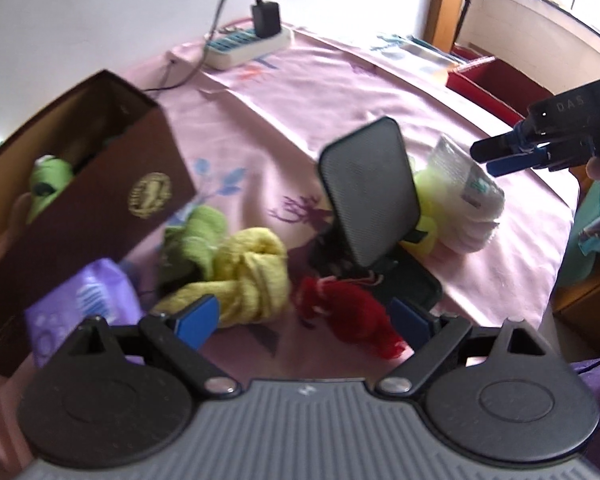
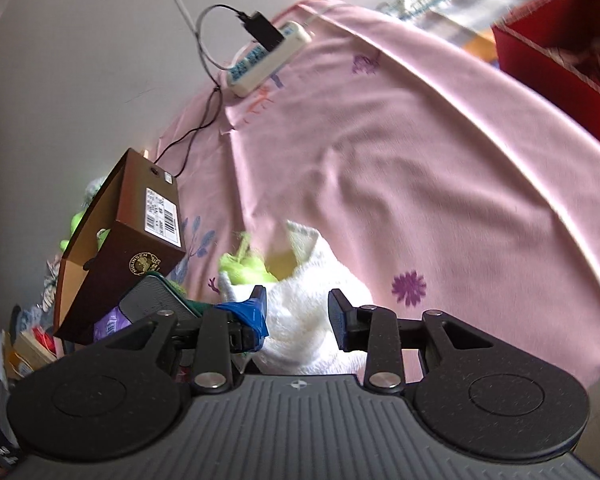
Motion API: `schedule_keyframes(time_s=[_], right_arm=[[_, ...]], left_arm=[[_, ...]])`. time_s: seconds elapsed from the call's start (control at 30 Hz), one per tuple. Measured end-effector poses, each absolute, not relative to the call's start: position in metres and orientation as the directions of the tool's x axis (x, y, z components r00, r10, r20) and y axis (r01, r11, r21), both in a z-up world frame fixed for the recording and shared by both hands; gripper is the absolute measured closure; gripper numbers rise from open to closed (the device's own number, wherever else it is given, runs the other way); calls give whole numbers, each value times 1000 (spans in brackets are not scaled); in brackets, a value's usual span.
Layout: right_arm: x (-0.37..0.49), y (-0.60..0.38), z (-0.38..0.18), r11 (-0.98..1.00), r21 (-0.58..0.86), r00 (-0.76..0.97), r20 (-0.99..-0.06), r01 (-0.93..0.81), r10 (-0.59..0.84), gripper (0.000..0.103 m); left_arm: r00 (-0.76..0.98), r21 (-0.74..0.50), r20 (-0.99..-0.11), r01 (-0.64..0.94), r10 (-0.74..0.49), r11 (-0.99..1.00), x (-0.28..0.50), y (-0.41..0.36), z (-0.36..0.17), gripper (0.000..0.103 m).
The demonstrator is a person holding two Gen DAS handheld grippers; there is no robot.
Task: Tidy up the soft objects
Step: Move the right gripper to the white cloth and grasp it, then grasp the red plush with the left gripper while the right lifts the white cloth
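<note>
**Soft bits piled by the brown box, both grippers over the pile**

Going L to R on my left wrist cam. One brown box, open top, w/ one green soft item inside. Below it one purple packet, partly under the box. Then the soft stuff on the pink cloth: one green cloth, one yellow knotted towel touching it, one red knit piece just beside that. One black phone stand upright behind the red piece. Past it one bright yellow-green soft thing and one white folded towel, touching each other. Far back: one power strip w/ one black adapter plugged in. One red box at far R.

My left gripper: jaws wide apart, nothing btwn the pads; yellow towel and red piece lie under the gap, contact can't tell.

My right gripper: gap narrow, about a quarter of its range, pads not pinching anything. White towel sits in the gap and below it; touching or not, can't tell. From the left cam its tips hover near the white towel, look nearly together.
</note>
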State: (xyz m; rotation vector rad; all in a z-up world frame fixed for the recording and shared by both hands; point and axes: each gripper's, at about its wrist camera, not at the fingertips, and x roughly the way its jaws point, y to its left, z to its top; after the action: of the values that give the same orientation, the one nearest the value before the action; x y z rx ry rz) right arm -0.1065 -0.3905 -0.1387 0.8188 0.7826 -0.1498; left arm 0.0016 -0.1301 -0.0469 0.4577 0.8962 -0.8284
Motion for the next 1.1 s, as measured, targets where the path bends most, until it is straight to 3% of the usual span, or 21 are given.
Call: schedule_keyframes(time_s=[0.23,0.57,0.9,0.97,1.1], right_arm=[[-107,-387,-154,661,607,699,-694,441,171,81],[-102,-377,-163,637,627,695,-693,448,192,75],[-94,-366,-163,699,567,693,-707,436,141,70],[-97,-365,-163,711,558,701,-702,429,128,74],[-105,-363,-158,737,546,723,-681,399,113,87]], left_arm=[[275,-51,-850,806,-449,590,7,-150,-64,11],[271,-8,-890,795,-367,606,18,-162,-87,13],[289,28,-898,789,-331,613,14,-168,-90,63],[293,30,-897,788,-331,615,12,-166,-88,75],[305,39,-889,794,-341,607,3,-161,-83,78]])
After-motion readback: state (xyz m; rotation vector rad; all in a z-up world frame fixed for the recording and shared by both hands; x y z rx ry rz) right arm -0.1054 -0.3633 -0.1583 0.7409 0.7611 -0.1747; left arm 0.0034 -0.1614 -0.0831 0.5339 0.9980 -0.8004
